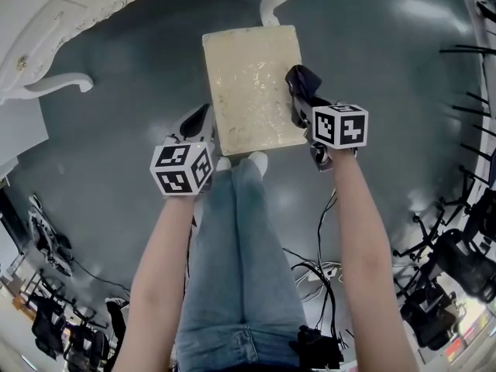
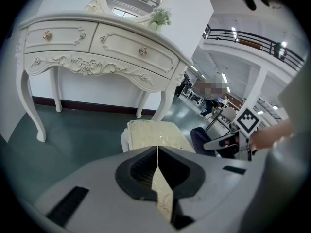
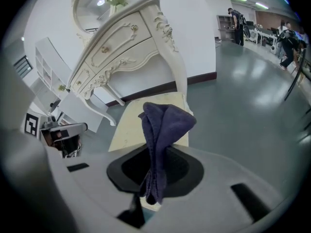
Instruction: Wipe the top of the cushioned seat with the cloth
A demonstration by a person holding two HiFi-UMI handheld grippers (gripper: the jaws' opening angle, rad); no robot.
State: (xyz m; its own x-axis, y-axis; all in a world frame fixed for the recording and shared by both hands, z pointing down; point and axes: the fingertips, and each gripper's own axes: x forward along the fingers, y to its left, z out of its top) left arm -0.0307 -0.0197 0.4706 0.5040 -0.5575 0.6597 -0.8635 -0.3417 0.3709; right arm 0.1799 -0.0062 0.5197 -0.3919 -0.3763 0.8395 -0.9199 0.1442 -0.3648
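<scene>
Purple-blue cloth (image 3: pixel 163 125) stood bunched upright between the right gripper's (image 3: pixel 154 178) jaws, which were clamped tight on its lower folds. In the head view that gripper hung at the right edge of the cream cushioned seat (image 1: pixel 252 91), with the cloth over the seat's rim; whether it touched the cushion could not be told. The left gripper (image 2: pixel 157 176) hung just off the seat's left edge, its jaws pressed together with nothing between them. The seat stood on the grey-green floor (image 1: pixel 139 76), just in front of a white carved dressing table (image 2: pixel 97 47).
</scene>
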